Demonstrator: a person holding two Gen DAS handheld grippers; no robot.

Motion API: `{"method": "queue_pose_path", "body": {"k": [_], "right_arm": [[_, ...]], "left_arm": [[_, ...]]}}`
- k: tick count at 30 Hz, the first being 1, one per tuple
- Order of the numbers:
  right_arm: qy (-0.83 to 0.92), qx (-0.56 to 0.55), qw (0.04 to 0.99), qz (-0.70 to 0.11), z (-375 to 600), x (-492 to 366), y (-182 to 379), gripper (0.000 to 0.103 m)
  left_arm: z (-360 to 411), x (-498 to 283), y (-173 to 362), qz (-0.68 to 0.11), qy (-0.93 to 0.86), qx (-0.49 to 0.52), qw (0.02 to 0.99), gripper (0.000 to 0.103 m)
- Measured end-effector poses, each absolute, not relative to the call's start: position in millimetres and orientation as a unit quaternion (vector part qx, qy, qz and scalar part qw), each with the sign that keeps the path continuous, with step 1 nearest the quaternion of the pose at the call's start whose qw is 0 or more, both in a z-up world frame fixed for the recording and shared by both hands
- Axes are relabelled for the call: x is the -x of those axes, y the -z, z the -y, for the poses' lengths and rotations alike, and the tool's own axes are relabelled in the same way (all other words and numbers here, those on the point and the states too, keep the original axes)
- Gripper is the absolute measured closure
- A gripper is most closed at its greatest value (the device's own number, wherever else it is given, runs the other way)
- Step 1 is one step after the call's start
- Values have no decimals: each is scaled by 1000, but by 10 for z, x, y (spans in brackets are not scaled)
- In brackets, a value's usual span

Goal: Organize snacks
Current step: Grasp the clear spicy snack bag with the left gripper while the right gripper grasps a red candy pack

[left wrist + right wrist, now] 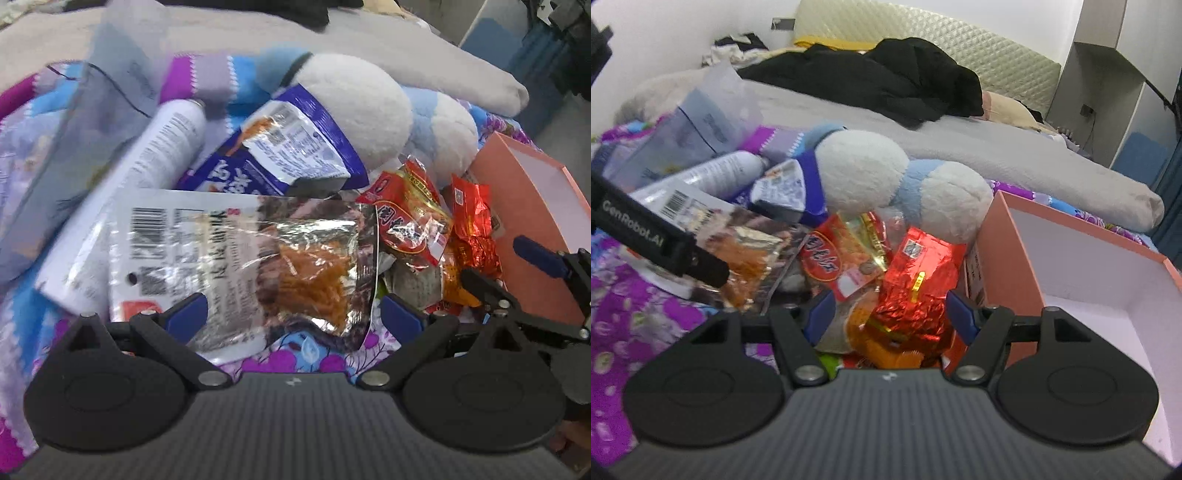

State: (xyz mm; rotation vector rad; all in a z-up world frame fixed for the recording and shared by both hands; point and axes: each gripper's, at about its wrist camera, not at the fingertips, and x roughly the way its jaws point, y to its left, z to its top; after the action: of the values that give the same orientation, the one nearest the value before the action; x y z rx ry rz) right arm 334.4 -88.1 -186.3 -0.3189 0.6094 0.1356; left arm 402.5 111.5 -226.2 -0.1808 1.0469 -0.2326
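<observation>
Both jaws spread: left gripper [293,317], marked "GenRobot.AI", over a silver barcoded snack packet [236,258]; right gripper [891,314] straddling a crinkled red foil pack [916,280]

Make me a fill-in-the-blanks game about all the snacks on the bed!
1. The empty box beside the snacks is ____ outside and white inside.
2. The shiny packet between the right tongs is ____.
3. The blue and white ____ toy lies behind the snacks.
4. Both tongs are ____, gripping nothing yet.

Missing words: pink; red; plush; open
</observation>
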Motion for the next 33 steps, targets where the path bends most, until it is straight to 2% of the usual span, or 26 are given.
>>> {"method": "queue_pose_path", "body": {"k": [4, 11, 15, 18, 25, 33], "right_arm": [[-52, 192, 935, -294, 843, -3442, 1965, 35], [-69, 187, 924, -326, 870, -3598, 2147, 34], [-84, 185, 923, -328, 890, -3566, 2131, 47], [-88, 181, 924, -326, 912, -3528, 2085, 49], [-99, 166, 927, -322, 946, -3411, 2001, 49], [-112, 153, 930, -314, 953, -3226, 1894, 49]], "left_arm": [[-1028, -4169, 2310, -494, 112, 53, 860, 2], [-927, -4347, 2426, -504, 114, 18, 856, 0], [-926, -4354, 2505, -504, 121, 30, 855, 0], [-900, -4331, 2563, -504, 124, 22, 854, 1], [-881, -4199, 2530, -490, 116, 24, 864, 19], [-911, -4019, 2454, -488, 116, 45, 864, 31]]}}
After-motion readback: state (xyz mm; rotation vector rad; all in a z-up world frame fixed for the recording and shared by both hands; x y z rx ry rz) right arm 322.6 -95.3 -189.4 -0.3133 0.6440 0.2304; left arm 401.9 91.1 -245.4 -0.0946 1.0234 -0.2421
